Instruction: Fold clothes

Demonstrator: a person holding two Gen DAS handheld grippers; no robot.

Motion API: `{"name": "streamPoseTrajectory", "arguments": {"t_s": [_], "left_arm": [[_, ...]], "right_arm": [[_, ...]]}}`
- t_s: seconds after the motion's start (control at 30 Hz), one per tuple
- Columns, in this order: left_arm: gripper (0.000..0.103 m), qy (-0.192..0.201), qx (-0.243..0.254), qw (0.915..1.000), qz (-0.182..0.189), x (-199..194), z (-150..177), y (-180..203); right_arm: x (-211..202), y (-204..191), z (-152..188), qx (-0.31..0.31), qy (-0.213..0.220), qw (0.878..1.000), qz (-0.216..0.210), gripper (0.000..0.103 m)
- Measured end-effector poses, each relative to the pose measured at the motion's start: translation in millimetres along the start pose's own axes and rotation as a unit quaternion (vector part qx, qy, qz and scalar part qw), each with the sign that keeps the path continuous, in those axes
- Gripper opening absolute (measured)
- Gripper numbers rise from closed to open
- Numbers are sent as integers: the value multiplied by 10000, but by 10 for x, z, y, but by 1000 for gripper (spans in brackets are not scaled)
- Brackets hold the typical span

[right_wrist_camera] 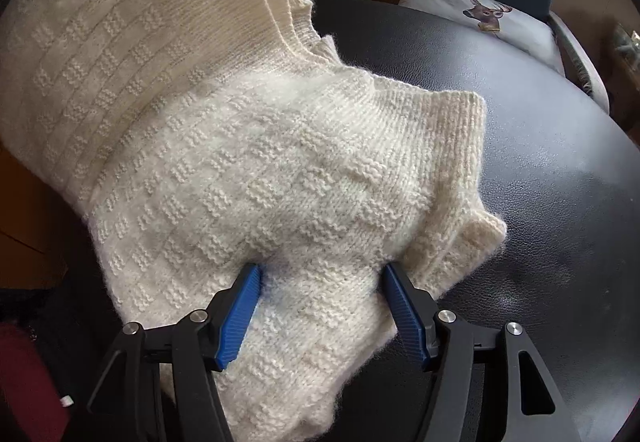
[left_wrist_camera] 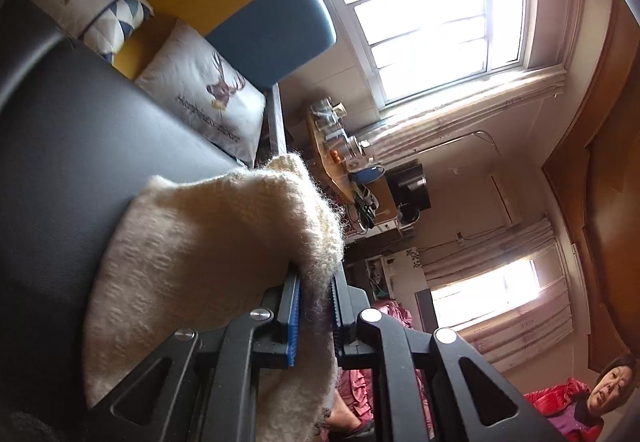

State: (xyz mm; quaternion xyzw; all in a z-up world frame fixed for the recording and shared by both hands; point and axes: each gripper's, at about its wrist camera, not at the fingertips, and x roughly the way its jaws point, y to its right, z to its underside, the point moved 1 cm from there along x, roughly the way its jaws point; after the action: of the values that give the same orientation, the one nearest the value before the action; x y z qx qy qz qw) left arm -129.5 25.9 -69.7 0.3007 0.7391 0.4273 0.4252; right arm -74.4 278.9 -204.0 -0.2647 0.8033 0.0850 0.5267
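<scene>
Underneath, black leather surface (right_wrist_camera: 540,169) — cream sweater (right_wrist_camera: 280,169) draped across.

a black leather-like surface (right_wrist_camera: 540,169) is spread under and ahead of the tongs. a deer-print pillow (right_wrist_camera: 492,17) is seen at its far end, ahead-right of the right tongs, with a triangle-patterned cushion (left_wrist_camera: 116,21) beside it. bright windows (left_wrist_camera: 432,25), pale curtains (left_wrist_camera: 460,113) and a cluttered wooden shelf (left_wrist_camera: 340,157) are seen beyond the left tongs.

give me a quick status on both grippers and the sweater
Left gripper shut on cream knitted sweater. Right gripper open, fingers astride the knit. Sweater half-lifted off black leather surface. Nothing in the way.
</scene>
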Motion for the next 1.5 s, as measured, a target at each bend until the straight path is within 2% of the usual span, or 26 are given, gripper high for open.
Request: {"name": "streamPoseTrajectory", "arguments": {"t_s": [0.13, 0.43, 0.53, 0.77, 0.87, 0.93, 1.0, 1.13, 1.23, 1.27, 1.37, 1.5], "left_arm": [[11, -107, -164, 9997, 145, 416, 115, 203], [11, -526, -799, 9941, -520, 1450, 509, -169], [12, -724, -992, 9906, -607, 1625, 623, -231], [17, -1199, -912, 9886, -42, 1504, 744, 93], [19, -987, -281, 9946, 169, 1089, 633, 440], [20, -716, 205, 9972, -10, 789, 507, 536], [20, -406, 606, 9966, -381, 513, 377, 430], [21, -49, 930, 9874, -1283, 119, 207, -113], [21, -44, 991, 9820, -1607, -11, 302, -534], [21, -91, 1000, 9819, -1607, -17, 338, -629], [20, -236, 1184, 9816, -1481, 33, 524, -685], [20, -349, 1584, 9795, -1192, 211, 672, -549]], "right_arm": [[-44, 83, 78, 55, 170, 9998, -120, 66], [-70, 209, 229, 161, 456, 9982, -368, 66], [-89, 265, 275, 200, 532, 9975, -423, 66], [-167, 367, 413, 191, 802, 9956, -446, 66], [-232, 432, 489, 253, 986, 9939, -423, 65], [-324, 436, 530, 309, 1011, 9937, -373, 65], [-415, 272, 520, 343, 964, 9943, -308, 71], [-857, 151, 735, 301, 963, 9948, -112, 71], [-1177, -25, 650, 91, 1215, 9922, -270, 75], [-1238, -77, 567, -14, 1295, 9909, -378, 80], [-1246, -316, 329, -294, 1236, 9887, -800, 82], [-791, -515, 113, -71, 472, 9863, -1578, 82]]}}
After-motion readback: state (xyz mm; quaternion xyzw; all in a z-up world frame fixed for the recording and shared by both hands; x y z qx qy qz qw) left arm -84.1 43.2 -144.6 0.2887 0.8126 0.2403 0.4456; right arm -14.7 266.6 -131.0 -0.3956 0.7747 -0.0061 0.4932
